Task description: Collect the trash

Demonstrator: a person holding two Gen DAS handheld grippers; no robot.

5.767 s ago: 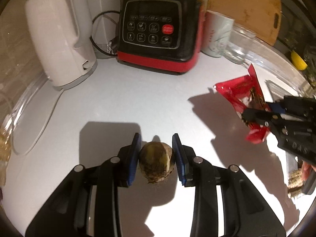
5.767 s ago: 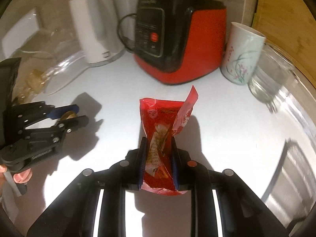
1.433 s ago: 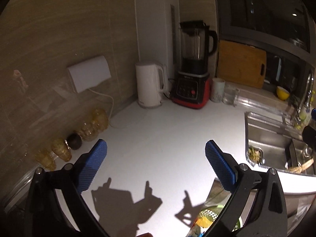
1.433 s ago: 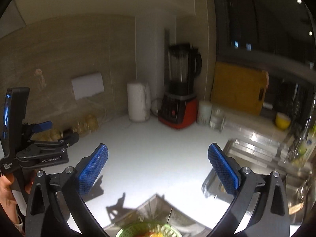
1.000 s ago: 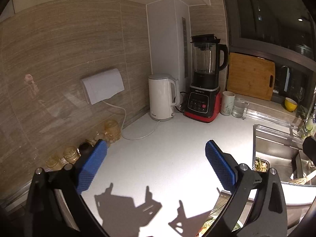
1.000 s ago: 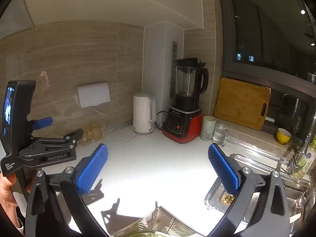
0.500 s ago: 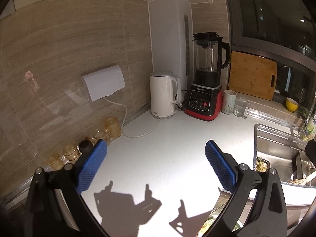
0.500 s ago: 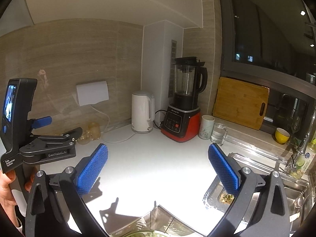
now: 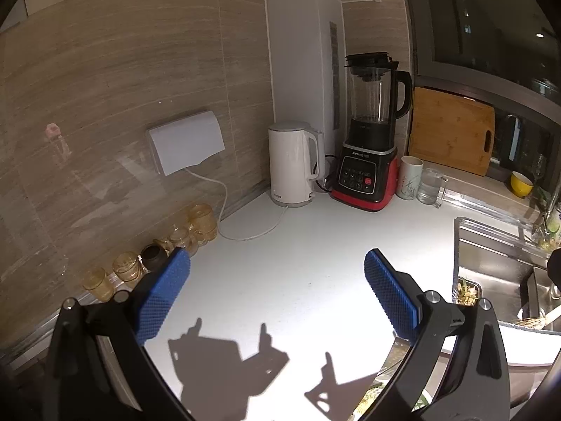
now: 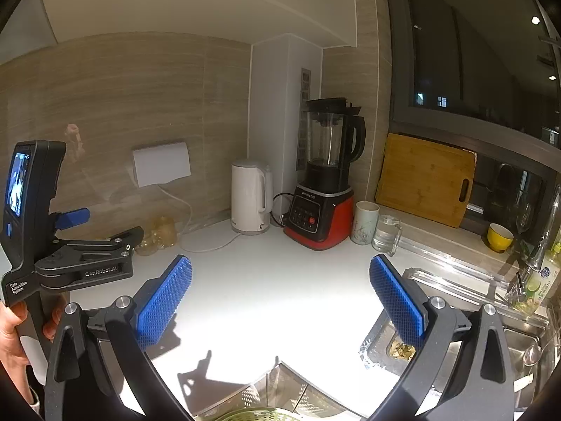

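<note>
- Tongs first: my left gripper and right gripper both stand spread wide, blue pads bare, pinching nothing and touching nothing.
- Below the right one, at the bottom edge, I see a green-rimmed bin beside the counter's front edge; what lies inside is too cropped to tell.
- Trash itself: I find no loose piece on the white counter. Only food scraps show, sitting in the sink strainer.
- My judgement: those scraps would be wet, soft and slippery, light but crumbly; I'd take them low and from both sides, closing gently.
- Farther back stand amber glasses along the wall, then kettle, blender, mug and glass jug.
- Farthest, a cutting board leans against the window.
</note>
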